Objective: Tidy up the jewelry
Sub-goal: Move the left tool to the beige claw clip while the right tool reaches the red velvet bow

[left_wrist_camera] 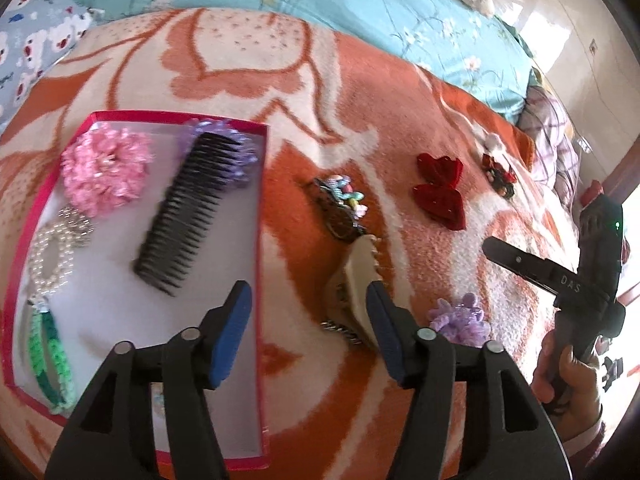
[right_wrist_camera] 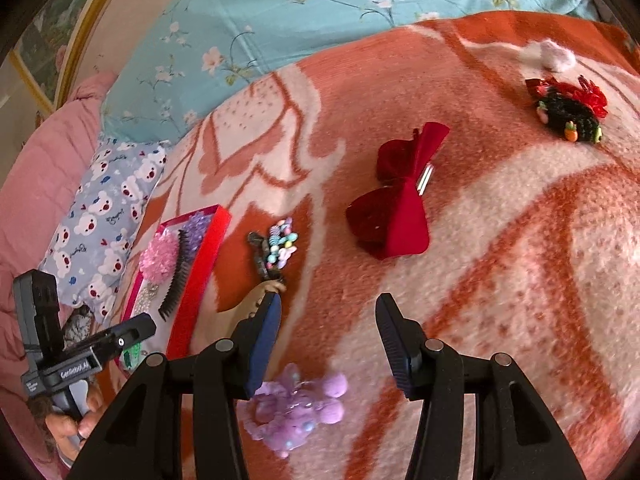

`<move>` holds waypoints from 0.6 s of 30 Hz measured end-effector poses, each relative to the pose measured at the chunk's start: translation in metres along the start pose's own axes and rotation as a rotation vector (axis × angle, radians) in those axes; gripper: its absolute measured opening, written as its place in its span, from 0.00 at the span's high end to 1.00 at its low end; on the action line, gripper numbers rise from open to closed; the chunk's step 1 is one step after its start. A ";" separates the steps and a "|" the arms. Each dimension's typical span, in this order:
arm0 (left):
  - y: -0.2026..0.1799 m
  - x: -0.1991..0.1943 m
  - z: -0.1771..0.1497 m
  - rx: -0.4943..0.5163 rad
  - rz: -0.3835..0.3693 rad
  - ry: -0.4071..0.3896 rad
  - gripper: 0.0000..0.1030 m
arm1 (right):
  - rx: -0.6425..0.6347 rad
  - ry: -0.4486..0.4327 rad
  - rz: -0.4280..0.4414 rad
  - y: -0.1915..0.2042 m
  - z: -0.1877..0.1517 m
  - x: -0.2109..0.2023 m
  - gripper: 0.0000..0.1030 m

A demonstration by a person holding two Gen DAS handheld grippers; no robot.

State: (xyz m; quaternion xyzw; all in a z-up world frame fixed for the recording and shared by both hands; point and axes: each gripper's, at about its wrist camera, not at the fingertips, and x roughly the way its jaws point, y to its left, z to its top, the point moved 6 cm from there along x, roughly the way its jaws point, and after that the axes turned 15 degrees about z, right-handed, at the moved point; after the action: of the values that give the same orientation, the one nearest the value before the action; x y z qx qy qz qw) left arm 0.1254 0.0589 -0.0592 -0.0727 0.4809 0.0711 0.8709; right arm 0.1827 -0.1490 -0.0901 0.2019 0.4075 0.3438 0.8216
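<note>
A red-rimmed box (left_wrist_camera: pixel 262 208) lies on the blanket at left and holds a black comb (left_wrist_camera: pixel 188 216), a pink flower scrunchie (left_wrist_camera: pixel 104 172), a pearl bracelet (left_wrist_camera: pixel 52 256) and a green band (left_wrist_camera: pixel 50 356). My left gripper (left_wrist_camera: pixel 308 320) is open and empty above the box's right edge, beside a beige claw clip (left_wrist_camera: pixel 356 280). A beaded clip (left_wrist_camera: pixel 344 200), a red bow (left_wrist_camera: pixel 440 190) and a purple scrunchie (left_wrist_camera: pixel 460 320) lie to the right. My right gripper (right_wrist_camera: pixel 328 340) is open and empty above the purple scrunchie (right_wrist_camera: pixel 296 412), near the red bow (right_wrist_camera: pixel 396 208).
A black-and-red hair tie (right_wrist_camera: pixel 568 108) and a small pink pompom (right_wrist_camera: pixel 556 56) lie at the blanket's far right. A turquoise floral quilt (right_wrist_camera: pixel 320 8) runs along the back. A bear-print pillow (right_wrist_camera: pixel 104 208) lies left of the box (right_wrist_camera: pixel 200 272).
</note>
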 end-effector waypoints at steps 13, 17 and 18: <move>-0.055 0.049 -0.006 0.102 0.020 0.133 0.22 | 0.041 -0.035 -0.065 -0.034 0.021 -0.003 0.39; -0.063 0.063 -0.007 0.125 0.038 0.159 0.22 | 0.044 -0.039 -0.097 -0.045 0.034 0.006 0.39; -0.064 0.066 -0.007 0.132 0.041 0.164 0.22 | 0.044 -0.039 -0.106 -0.048 0.039 0.010 0.39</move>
State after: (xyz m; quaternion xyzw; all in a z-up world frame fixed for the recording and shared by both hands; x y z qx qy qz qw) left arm 0.1666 -0.0022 -0.1154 -0.0111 0.5554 0.0509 0.8300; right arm 0.2372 -0.1765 -0.1019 0.2048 0.4090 0.2867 0.8418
